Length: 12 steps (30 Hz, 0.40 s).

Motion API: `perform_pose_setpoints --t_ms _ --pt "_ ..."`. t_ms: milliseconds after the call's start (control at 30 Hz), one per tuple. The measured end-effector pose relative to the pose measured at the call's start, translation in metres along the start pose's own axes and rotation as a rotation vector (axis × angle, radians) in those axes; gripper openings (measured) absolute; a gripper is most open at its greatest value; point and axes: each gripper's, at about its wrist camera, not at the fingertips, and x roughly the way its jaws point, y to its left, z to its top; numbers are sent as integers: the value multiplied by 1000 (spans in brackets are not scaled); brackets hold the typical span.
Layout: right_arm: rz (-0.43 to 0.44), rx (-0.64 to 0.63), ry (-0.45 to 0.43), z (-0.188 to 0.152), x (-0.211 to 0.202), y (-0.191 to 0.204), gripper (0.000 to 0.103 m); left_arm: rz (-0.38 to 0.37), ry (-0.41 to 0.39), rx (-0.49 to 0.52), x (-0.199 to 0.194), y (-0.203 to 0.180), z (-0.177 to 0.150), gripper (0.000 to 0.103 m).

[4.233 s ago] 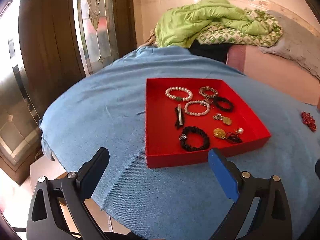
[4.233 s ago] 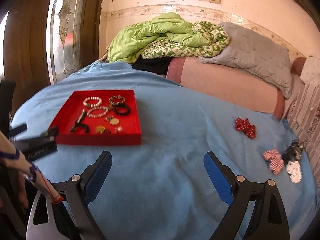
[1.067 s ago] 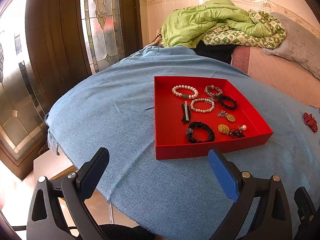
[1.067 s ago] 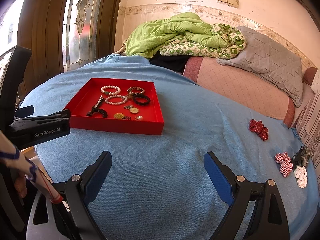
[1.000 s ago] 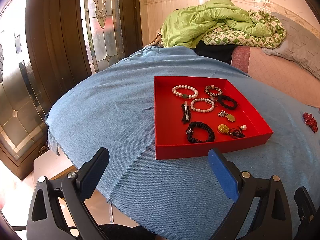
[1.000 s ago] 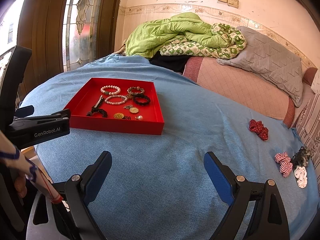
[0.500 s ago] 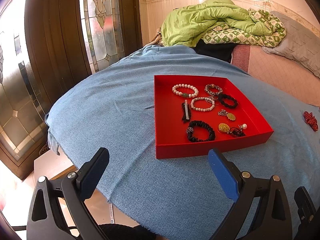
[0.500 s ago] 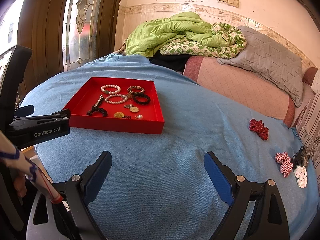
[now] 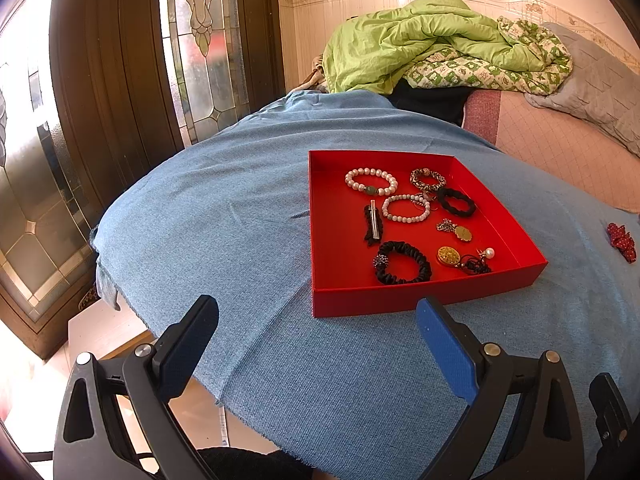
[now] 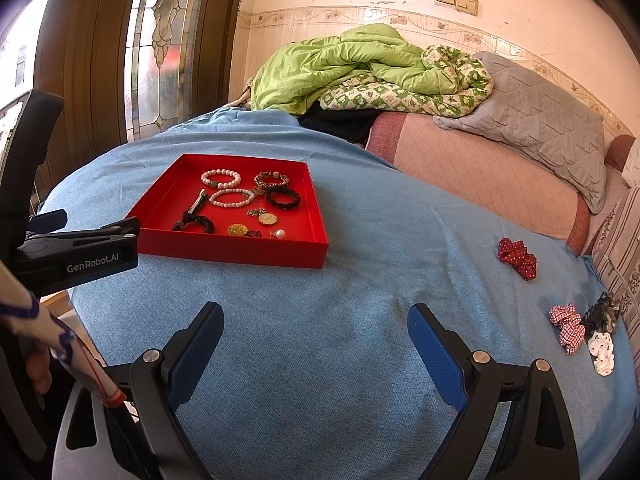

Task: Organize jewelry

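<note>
Left gripper (image 9: pixel 316 340): held wide apart and empty, near the front wall of the tray, above the cloth edge.
Right gripper (image 10: pixel 316 344): held wide apart and empty, over bare cloth (image 10: pixel 360 300), between the tray and the loose pieces on the right.
Tray (image 10: pixel 240 250): red, shallow, set on the cloth toward the left; bracelets (image 9: pixel 370 183), a black scrunchie (image 9: pixel 402 268), a clip (image 9: pixel 374 224), pendants (image 9: pixel 456 232) and a pearl earring (image 9: pixel 489 253) are laid inside, several touching.
Loose pieces: a red scrunchie (image 10: pixel 517 258) is seen well apart from the tray; a checked scrunchie (image 10: pixel 566 322), a white one (image 10: pixel 600 350) and a dark clip (image 10: pixel 600 312) are bunched near the far right edge.
Risk, tangling: the bunched pieces touch each other, so more than one is likely to be lifted in a single grasp.
Risk, slip: soft fabric is likely to be pinched together with the cloth, so the cloth may be dragged and the tray shifted.
Risk, tray disturbance: the tray is judged light; a knock against its wall by the left gripper could scatter the small pendants.
Risk, fall: the far-right pieces lie close to the cloth edge and could be pushed off by a low approach.
Risk, crowding: free floor in the tray is mostly at its left side; a drop elsewhere could land on the beads.
</note>
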Motion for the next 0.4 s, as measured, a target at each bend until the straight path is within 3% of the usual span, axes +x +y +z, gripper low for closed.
perform_pose_setpoints --t_ms 233,400 --pt "4 7 7 -1 0 -2 95 20 32 26 2 1 1 99" --pt "-10 45 12 0 -2 -13 95 26 -13 61 -9 -1 0 99"
